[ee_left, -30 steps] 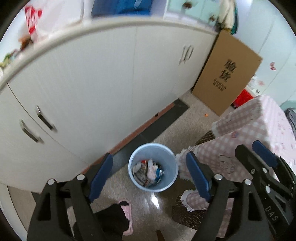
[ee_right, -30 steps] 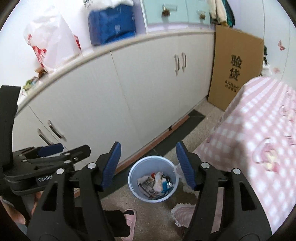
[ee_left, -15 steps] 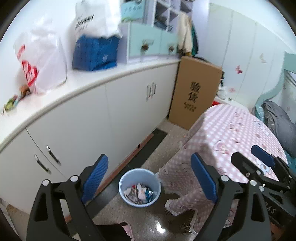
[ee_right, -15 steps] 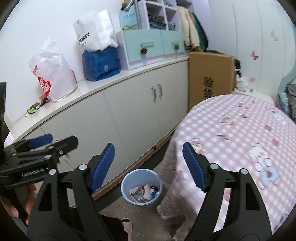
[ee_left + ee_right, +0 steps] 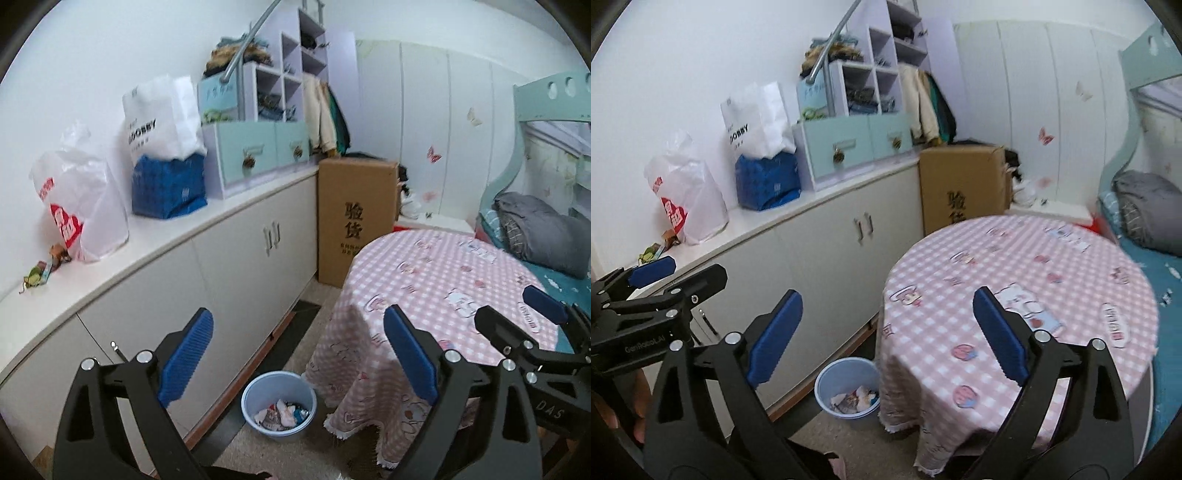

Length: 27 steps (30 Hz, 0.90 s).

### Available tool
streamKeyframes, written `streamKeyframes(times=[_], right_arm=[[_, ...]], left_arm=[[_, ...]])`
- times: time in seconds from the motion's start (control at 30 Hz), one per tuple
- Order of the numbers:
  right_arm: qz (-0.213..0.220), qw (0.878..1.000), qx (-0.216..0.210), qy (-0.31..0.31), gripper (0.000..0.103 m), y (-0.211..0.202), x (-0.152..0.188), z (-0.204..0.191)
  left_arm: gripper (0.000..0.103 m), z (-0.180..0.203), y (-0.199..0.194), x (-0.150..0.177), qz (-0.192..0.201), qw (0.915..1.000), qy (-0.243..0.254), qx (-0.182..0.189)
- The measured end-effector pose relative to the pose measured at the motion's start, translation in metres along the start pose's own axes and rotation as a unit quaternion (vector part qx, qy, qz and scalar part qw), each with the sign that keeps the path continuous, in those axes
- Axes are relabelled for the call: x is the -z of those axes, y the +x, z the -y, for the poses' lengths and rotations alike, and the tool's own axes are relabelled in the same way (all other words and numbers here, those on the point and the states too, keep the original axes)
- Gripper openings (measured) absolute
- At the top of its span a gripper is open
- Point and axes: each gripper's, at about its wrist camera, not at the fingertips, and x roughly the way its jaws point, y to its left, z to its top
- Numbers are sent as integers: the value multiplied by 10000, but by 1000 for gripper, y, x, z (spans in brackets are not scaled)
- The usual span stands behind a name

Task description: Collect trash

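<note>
A light-blue bin (image 5: 273, 434) stands on the floor between the cabinets and the round table, with crumpled wrappers and paper (image 5: 280, 411) inside. The right wrist view shows the same bin (image 5: 827, 402) half tucked under the tablecloth. My left gripper (image 5: 295, 321) is raised well above the bin, its jaws opening wide with nothing between them. My right gripper (image 5: 886, 299) is raised beside it over the table's edge, jaws also opening and empty. A few small paper pieces (image 5: 1067, 236) lie on the far side of the table.
The round table (image 5: 443, 280) wears a pink checked cloth. White cabinets carry plastic bags (image 5: 85, 206), a blue pack, drawers and small wrappers (image 5: 40, 271) on the counter. A cardboard box (image 5: 356, 218) stands in the corner. A bed (image 5: 535, 229) lies on the right.
Both grippers have risen and tipped up from just above the bin, so the counter, table and bed have come into view. Both pairs of jaws have spread wider, the right more.
</note>
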Motion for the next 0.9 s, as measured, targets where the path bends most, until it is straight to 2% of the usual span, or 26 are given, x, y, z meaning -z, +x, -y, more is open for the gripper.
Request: streamKeyframes(times=[0.2,0.37,0.67,0.9], right_arm=[[478,9985,235,-91,94,-53,5,5],[732,9965,373,-154,94,-83,11,6],[1027,9925,587,-304,95,-115,16,7],[1106,9910,684,-311,95,-123,21,10]], left_arm=[[96,11,-45,5,559,9982,31,194],[96,23,-71,9,847,9958,139,325],[97,40,-85,25,958,9940,137,516],[97,47,-86,30,1005,9936,235,457]])
